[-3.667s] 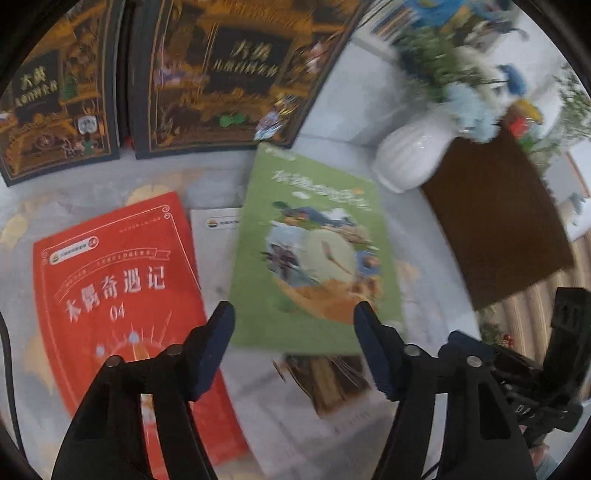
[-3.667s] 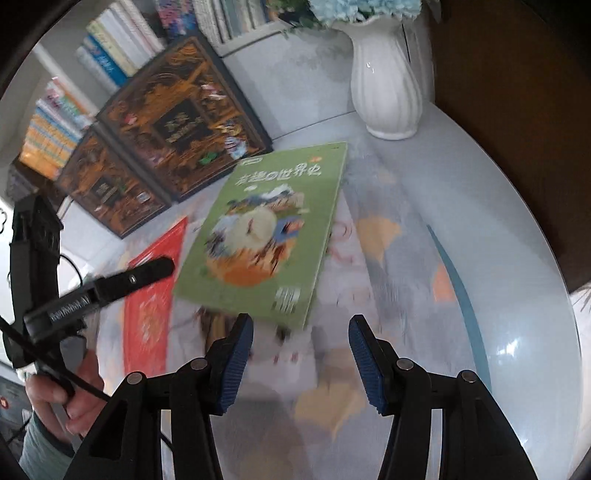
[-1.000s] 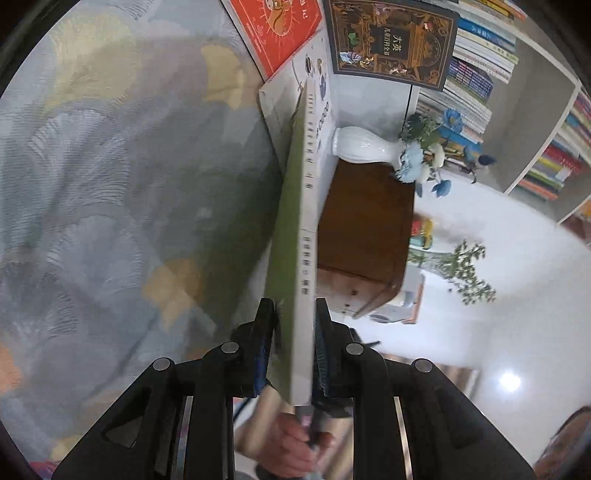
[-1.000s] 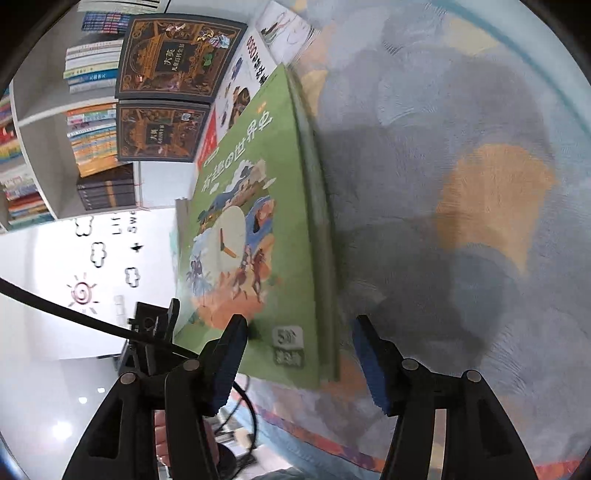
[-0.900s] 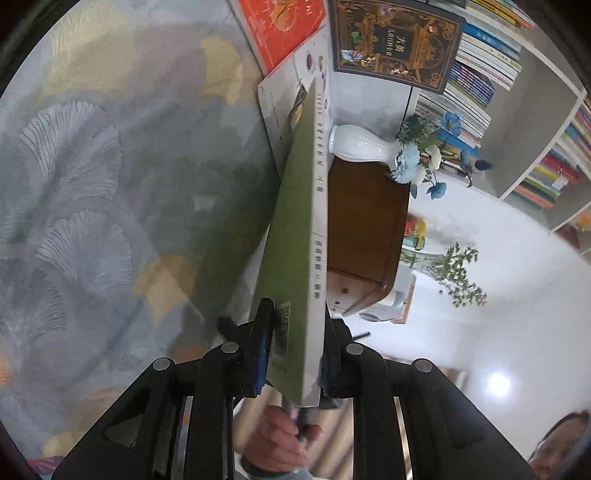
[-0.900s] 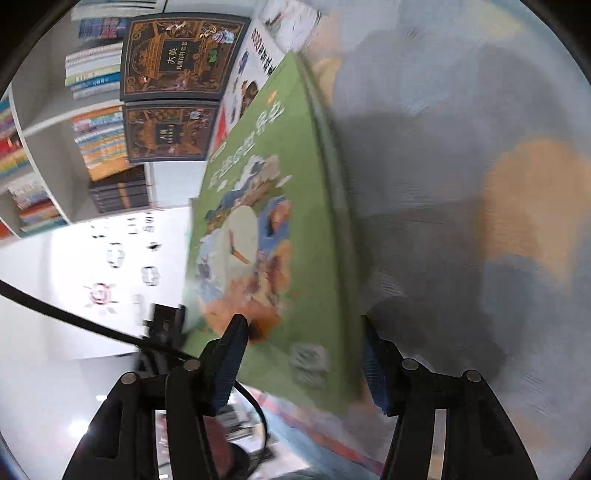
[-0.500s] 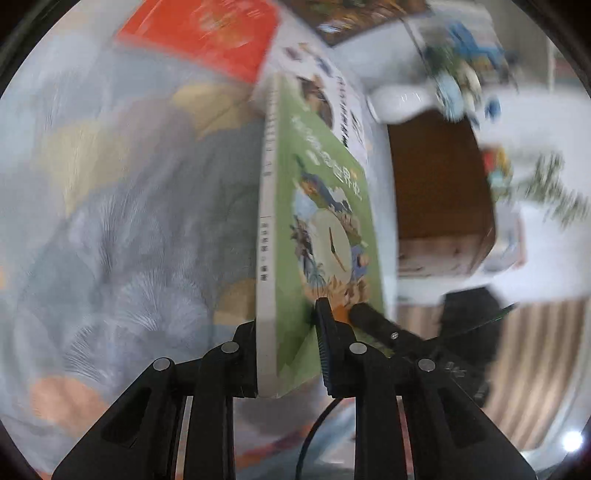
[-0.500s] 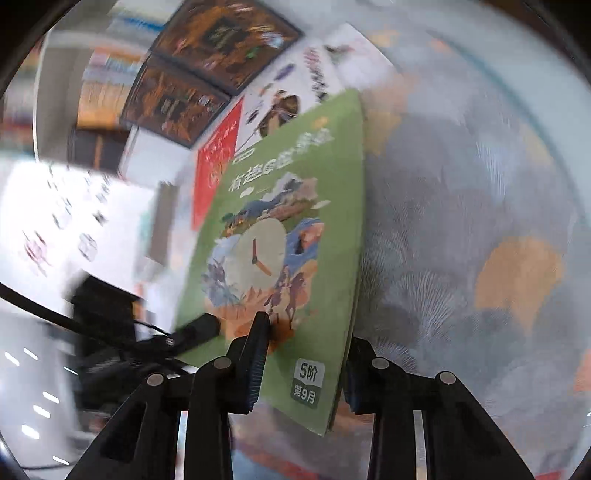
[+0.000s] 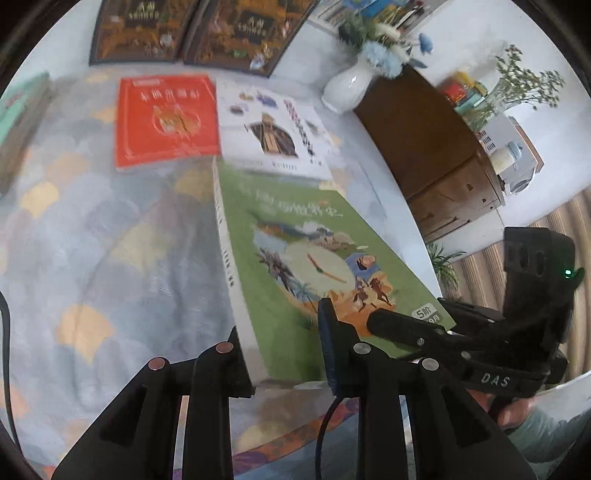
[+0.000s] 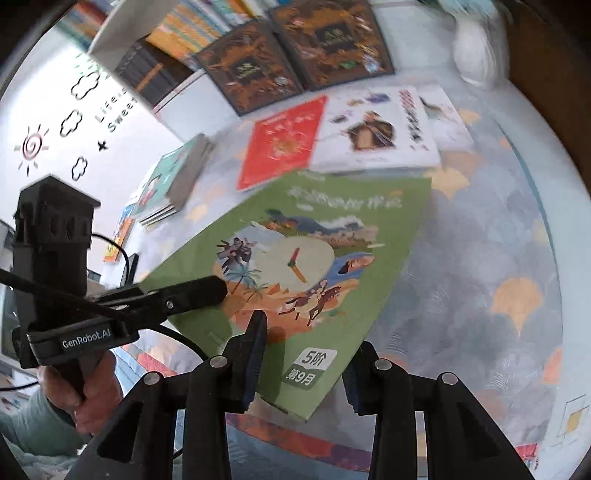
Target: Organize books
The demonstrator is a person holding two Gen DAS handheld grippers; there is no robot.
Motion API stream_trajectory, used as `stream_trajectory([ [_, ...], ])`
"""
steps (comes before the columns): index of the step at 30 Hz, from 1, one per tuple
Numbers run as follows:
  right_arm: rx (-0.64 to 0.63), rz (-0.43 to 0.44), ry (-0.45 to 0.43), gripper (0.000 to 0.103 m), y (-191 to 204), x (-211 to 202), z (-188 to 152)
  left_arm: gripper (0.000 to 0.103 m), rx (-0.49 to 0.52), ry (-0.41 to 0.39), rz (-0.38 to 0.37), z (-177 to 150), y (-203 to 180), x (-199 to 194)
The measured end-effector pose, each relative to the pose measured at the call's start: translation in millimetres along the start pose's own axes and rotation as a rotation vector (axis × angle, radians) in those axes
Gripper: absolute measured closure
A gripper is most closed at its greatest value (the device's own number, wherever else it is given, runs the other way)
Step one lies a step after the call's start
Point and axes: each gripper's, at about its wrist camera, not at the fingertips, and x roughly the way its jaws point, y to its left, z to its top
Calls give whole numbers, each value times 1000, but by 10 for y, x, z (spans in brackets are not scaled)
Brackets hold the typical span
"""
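Observation:
A green picture book [image 9: 295, 258] with a clock on its cover hangs tilted above the patterned tablecloth [image 9: 92, 240], cover up. My left gripper [image 9: 284, 343] clamps its near edge by the spine, its jaws easing open with the book still pressed between them. My right gripper [image 10: 304, 362] grips the book's [image 10: 295, 258] near corner by the label, its jaws also opening slightly around the book. Each gripper shows in the other's view, with the left gripper's finger [image 10: 192, 291] lying on the cover. A red book [image 9: 166, 118] and a white book [image 9: 273, 133] lie flat further back.
Two dark ornate books [image 9: 184, 29] lean against the shelf at the back. A stack of books [image 10: 177, 177] sits at the table's left. A white vase [image 9: 347, 88] with flowers stands back right beside a brown cabinet [image 9: 424, 140]. A hand [image 10: 92, 398] holds the left gripper.
The right gripper, open a second ago, closed on the green book. Both grippers rolled it from edge-up to cover-up and lifted it higher above the cloth.

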Motion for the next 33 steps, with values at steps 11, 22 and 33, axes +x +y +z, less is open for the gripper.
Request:
stream_trajectory([
  [11, -174, 23, -105, 67, 1098, 69, 479, 79, -79, -178, -50, 150, 716, -978],
  [22, -211, 213, -59, 67, 2419, 1306, 1421, 79, -178, -333, 98, 560, 2206, -1832],
  [33, -131, 159, 16, 67, 2864, 2218, 1955, 79, -294, -349, 129, 863, 3277, -1737],
])
